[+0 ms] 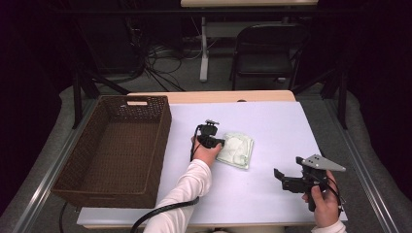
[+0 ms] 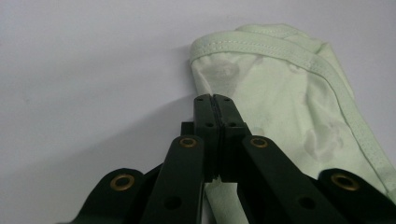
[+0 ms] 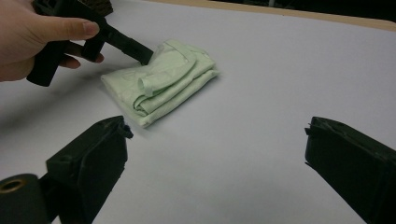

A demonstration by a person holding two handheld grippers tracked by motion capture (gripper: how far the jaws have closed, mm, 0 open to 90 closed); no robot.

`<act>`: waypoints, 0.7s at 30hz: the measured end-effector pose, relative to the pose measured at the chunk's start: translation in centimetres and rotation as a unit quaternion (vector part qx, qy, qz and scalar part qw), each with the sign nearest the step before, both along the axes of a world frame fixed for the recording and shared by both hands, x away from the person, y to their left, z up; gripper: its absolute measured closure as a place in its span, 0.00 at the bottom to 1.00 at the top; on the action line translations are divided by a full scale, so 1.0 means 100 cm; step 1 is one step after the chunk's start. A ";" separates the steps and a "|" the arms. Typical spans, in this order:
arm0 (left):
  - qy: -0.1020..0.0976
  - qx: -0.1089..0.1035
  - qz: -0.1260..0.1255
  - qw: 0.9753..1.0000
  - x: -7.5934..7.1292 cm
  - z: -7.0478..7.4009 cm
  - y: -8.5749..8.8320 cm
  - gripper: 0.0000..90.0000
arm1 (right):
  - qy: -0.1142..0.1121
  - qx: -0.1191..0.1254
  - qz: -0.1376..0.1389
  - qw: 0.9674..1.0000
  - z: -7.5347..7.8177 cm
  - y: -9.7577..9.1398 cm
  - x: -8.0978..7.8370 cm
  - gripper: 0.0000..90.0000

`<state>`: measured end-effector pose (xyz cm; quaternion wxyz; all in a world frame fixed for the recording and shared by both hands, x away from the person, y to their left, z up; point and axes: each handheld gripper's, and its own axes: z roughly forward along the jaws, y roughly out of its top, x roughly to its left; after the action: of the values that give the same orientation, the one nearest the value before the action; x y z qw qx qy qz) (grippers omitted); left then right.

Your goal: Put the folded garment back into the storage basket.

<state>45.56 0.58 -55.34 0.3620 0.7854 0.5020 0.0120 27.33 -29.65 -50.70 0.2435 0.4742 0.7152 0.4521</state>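
So I had the left gripper (image 1: 217, 142) pinched shut on the near edge of the folded green garment (image 1: 237, 150) mid-frame on the white table (image 1: 272, 121); right gripper (image 1: 284, 179) sat wide open lower right; next move looked like lifting it toward the basket (image 1: 109, 187) at left.

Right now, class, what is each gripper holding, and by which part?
The left gripper is shut on the folded green garment, pinching its near edge. The right gripper holds nothing, jaws wide apart.
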 end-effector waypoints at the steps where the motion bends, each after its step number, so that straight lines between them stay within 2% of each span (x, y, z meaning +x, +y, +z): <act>1: -0.001 -0.002 0.001 1.000 0.000 0.000 0.000 1.00 | 0.002 -0.001 0.001 1.000 0.000 0.000 0.000 0.06; 7: 0.001 -0.014 0.005 1.000 0.000 0.001 -0.001 1.00 | 0.001 -0.002 0.002 1.000 0.000 0.000 0.000 0.06; 13: 0.005 -0.019 -0.009 1.000 -0.002 0.006 0.000 1.00 | 0.004 0.000 0.003 1.000 0.000 -0.001 0.000 0.06; 16: -0.004 -0.017 -0.003 1.000 -0.004 0.008 -0.001 1.00 | 0.006 0.002 0.003 1.000 0.000 -0.001 0.000 0.06; 21: -0.012 -0.018 -0.008 1.000 -0.005 0.012 -0.004 1.00 | 0.005 0.000 0.002 1.000 0.000 -0.001 0.000 0.06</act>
<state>45.04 0.21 -54.12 0.3827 0.7824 0.4911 0.0096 27.36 -29.76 -50.70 0.2388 0.4749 0.7176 0.4499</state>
